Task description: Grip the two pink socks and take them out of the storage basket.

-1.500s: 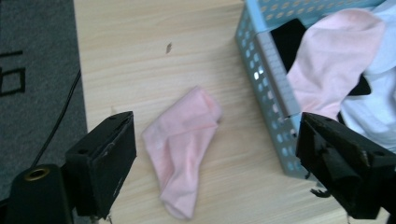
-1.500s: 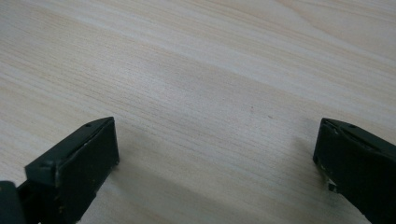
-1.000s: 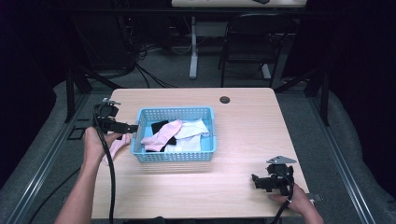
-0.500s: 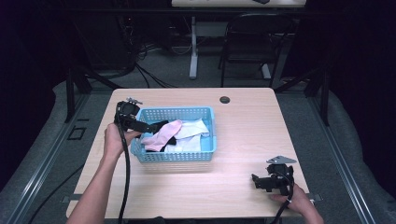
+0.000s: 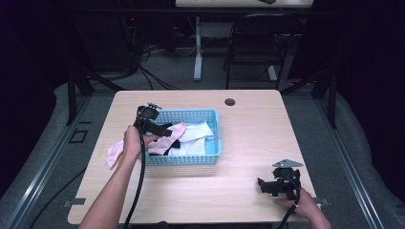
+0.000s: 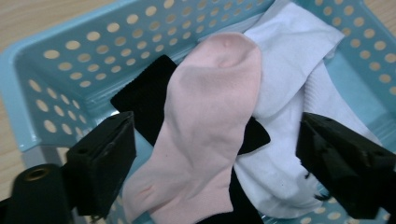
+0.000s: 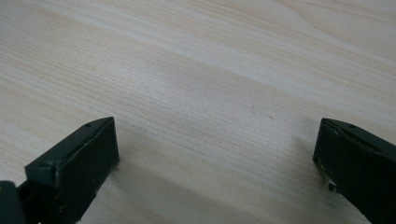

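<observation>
A light wooden table (image 5: 248, 143) is being viewed from above, ringed by dark floor. Left of the frame's centre, a blue perforated basket (image 5: 210, 157) is sitting on it, holding a jumble of socks.

The left gripper (image 5: 160, 128) is being held over the basket's left rim, with the left hand (image 5: 133, 142) just below and left of it and the forearm running off the bottom edge. In the left gripper view its two black jaws are standing apart (they have just been closing a little) with a pink sock (image 6: 205, 135) lying between them, untouched by either pad. This pink sock is being draped over a black sock (image 6: 144, 100), most of which is being hidden beneath it. White socks (image 6: 289, 88) are being piled at the right of that view, their lower edges cut off by the right jaw.

In the high view, a second pink piece of cloth (image 5: 114, 151) is hanging outside the basket's left wall, partly hidden behind the hand; whether it joins the sock inside cannot be told.

At the lower right of the high view, the right gripper (image 5: 265, 185) is being rested on the table, its hand (image 5: 305, 206) partly cut off by the bottom edge. Its jaws are being held wide, with bare wood between them.
</observation>
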Available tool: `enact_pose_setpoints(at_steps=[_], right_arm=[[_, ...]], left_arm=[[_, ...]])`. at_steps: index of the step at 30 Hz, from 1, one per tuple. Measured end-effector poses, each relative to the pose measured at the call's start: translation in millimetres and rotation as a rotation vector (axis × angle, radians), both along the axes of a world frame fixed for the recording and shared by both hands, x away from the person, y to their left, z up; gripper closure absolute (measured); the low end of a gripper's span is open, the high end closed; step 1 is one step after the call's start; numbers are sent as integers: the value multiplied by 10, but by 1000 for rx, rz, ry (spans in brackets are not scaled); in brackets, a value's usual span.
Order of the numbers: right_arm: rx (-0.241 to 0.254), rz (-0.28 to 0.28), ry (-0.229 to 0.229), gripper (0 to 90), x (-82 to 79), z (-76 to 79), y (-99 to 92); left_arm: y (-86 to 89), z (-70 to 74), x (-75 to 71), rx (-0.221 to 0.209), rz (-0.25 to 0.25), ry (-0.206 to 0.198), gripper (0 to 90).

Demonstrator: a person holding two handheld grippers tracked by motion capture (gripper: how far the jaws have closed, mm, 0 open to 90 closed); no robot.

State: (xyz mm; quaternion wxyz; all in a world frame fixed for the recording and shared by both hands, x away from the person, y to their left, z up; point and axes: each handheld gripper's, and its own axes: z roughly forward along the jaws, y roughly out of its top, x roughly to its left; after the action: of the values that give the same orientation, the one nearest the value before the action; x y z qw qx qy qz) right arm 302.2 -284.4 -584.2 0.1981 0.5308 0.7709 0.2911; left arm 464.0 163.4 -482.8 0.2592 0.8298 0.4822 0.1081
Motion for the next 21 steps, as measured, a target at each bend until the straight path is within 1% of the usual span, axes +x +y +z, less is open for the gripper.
enact_pose_setpoints(at_steps=[5, 6, 7, 9, 10, 11, 14, 15, 16, 17, 18, 21], right_arm=[[-1, -1, 0, 0, -1, 0, 1], [-1, -1, 0, 0, -2, 1, 1], [-1, -1, 0, 0, -2, 1, 1], [-1, -2, 0, 0, -3, 1, 2], [-1, -2, 0, 0, -3, 1, 2], [-1, -1, 0, 0, -3, 1, 2], [0, -2, -1, 0, -5, 0, 2], [0, -2, -1, 0, -5, 0, 2], [0, -1, -1, 0, -6, 0, 2], [0, -1, -1, 0, -6, 0, 2], [0, -2, 0, 0, -7, 0, 3], [1, -2, -1, 0, -9, 0, 3]], left_arm=[[-81, -146, 95, 33, 3, 60, 194], [-81, -146, 95, 33, 3, 60, 210], [-112, -203, 130, 50, 3, 81, 227], [-141, -261, 161, 69, 6, 104, 245], [-141, -261, 161, 69, 6, 104, 259], [-162, -311, 187, 87, 16, 125, 291], [-191, -368, 211, 111, 19, 148, 373], [-191, -368, 211, 111, 19, 148, 418], [-203, -397, 217, 116, 16, 162, 454], [-203, -397, 217, 116, 16, 162, 517], [-215, -423, 221, 125, 13, 187, 594], [-229, -439, 217, 136, 12, 187, 736]])
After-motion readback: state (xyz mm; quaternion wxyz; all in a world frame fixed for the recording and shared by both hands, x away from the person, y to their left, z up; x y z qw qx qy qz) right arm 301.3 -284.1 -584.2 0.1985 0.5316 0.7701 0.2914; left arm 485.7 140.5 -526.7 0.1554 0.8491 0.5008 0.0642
